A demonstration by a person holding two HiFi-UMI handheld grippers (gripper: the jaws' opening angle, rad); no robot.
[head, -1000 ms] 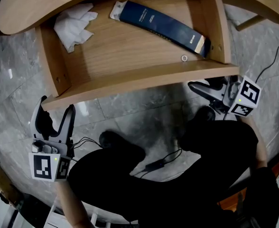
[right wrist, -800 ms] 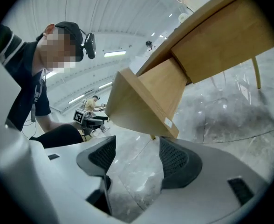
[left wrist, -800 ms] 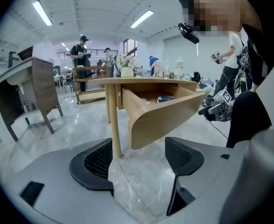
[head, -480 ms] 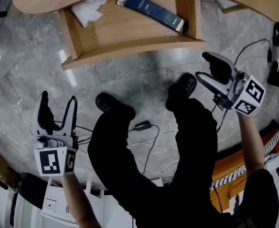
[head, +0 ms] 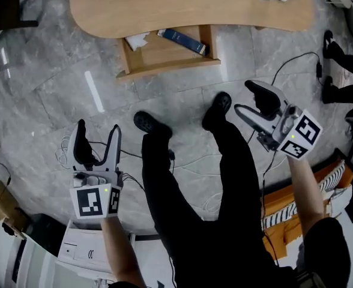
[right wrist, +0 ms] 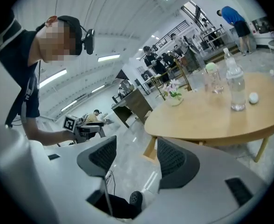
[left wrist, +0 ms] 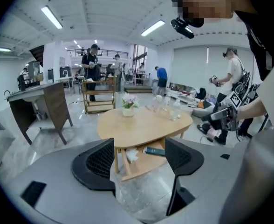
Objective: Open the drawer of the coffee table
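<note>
I see the left gripper (head: 97,132) and right gripper (head: 246,98) with jaws apart, empty; the drawer (head: 170,66) looks stiff, light, best held by its front edge

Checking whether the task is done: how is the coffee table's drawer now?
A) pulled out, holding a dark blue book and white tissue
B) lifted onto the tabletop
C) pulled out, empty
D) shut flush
A: the drawer juts out from under the coffee table, with the dark blue book and white tissue inside.
</note>
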